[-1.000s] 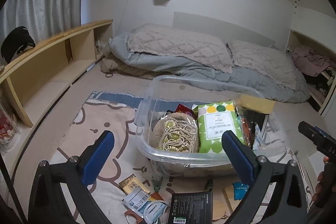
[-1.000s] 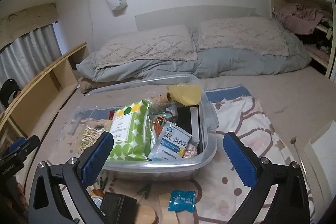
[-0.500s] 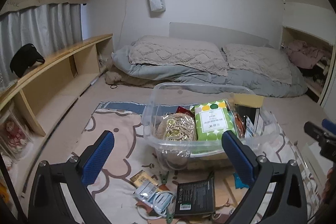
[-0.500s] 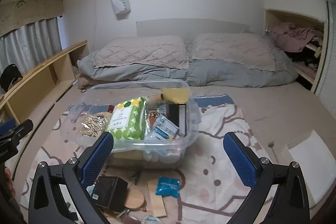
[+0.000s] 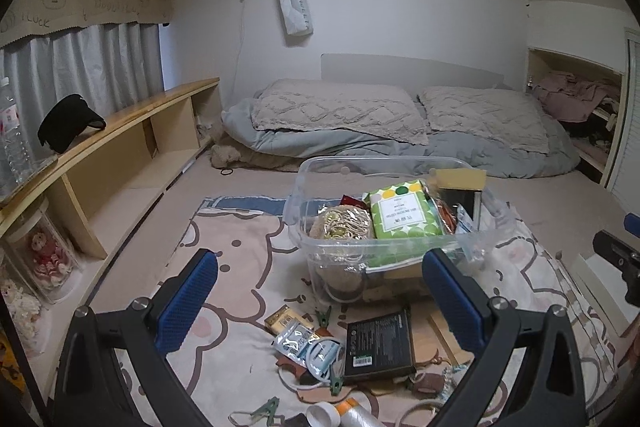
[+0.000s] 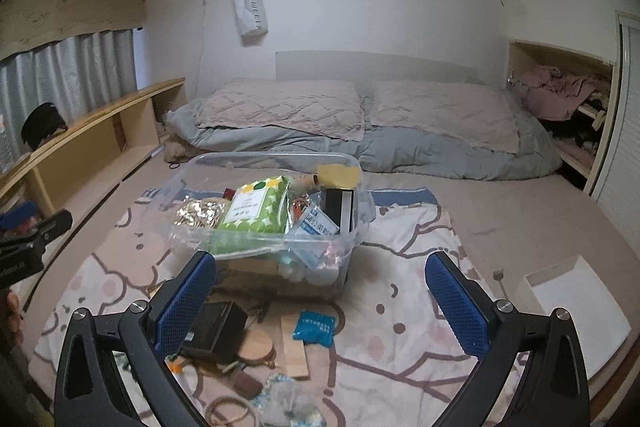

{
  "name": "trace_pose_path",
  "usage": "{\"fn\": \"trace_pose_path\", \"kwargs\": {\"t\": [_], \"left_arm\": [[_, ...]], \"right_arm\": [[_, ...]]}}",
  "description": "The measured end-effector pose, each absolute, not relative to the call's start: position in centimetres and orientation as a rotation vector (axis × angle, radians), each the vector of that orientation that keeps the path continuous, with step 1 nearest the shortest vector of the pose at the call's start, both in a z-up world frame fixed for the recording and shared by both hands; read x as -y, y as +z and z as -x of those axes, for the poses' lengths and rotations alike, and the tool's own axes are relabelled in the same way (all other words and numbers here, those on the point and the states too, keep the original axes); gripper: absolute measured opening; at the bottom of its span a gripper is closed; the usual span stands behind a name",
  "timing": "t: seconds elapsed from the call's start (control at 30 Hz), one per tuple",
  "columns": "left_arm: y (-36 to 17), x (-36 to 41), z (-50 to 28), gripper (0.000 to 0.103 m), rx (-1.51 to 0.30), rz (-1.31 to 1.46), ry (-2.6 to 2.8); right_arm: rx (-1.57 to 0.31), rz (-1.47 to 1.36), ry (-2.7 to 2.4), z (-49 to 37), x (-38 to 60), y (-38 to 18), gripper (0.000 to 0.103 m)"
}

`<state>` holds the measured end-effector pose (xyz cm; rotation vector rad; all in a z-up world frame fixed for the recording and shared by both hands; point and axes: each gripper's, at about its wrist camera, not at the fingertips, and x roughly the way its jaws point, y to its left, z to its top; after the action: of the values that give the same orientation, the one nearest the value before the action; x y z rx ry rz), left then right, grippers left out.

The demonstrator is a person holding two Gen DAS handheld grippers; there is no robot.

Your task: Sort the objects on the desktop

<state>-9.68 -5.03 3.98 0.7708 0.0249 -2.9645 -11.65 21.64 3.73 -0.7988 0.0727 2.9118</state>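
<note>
**Above the mat, both tools held empty**

Over the patterned mat [image 5: 240,259], the left gripper [image 5: 316,291] and right gripper [image 6: 320,299] are held spread wide, nothing grasped. The clear bin [image 5: 304,187] is already well filled; loose items, such as the black box [image 5: 378,347] and blue packet [image 6: 314,325], are left scattered before it, presumably awaiting collection.

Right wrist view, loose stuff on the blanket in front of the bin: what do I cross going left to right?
Black box → round wooden disc → flat wooden strip → blue sachet, then bare blanket until the white tray on the far right.
</note>
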Motion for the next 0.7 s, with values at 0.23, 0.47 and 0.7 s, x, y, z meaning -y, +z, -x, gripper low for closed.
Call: {"fn": "trace_pose_path", "kwargs": {"t": [0.23,0.47,0.7], "left_arm": [[4.5,3.1,7.0,0.103,0.063,-0.774,-2.968],[4.8,2.3,4.5,0.103,0.054,-0.755,-2.983],[4.3,2.1,2.5,0.103,0.029,-0.774,-2.989]], "right_arm": [[-0.017,0.779,2.937,8.9,-20.4,4.3,0.103],[-0.001,0.772,2.957,6.8,-19.7,4.5,0.103],[-0.026,0.748,2.962,4.8,-19.6,4.5,0.103]]}}
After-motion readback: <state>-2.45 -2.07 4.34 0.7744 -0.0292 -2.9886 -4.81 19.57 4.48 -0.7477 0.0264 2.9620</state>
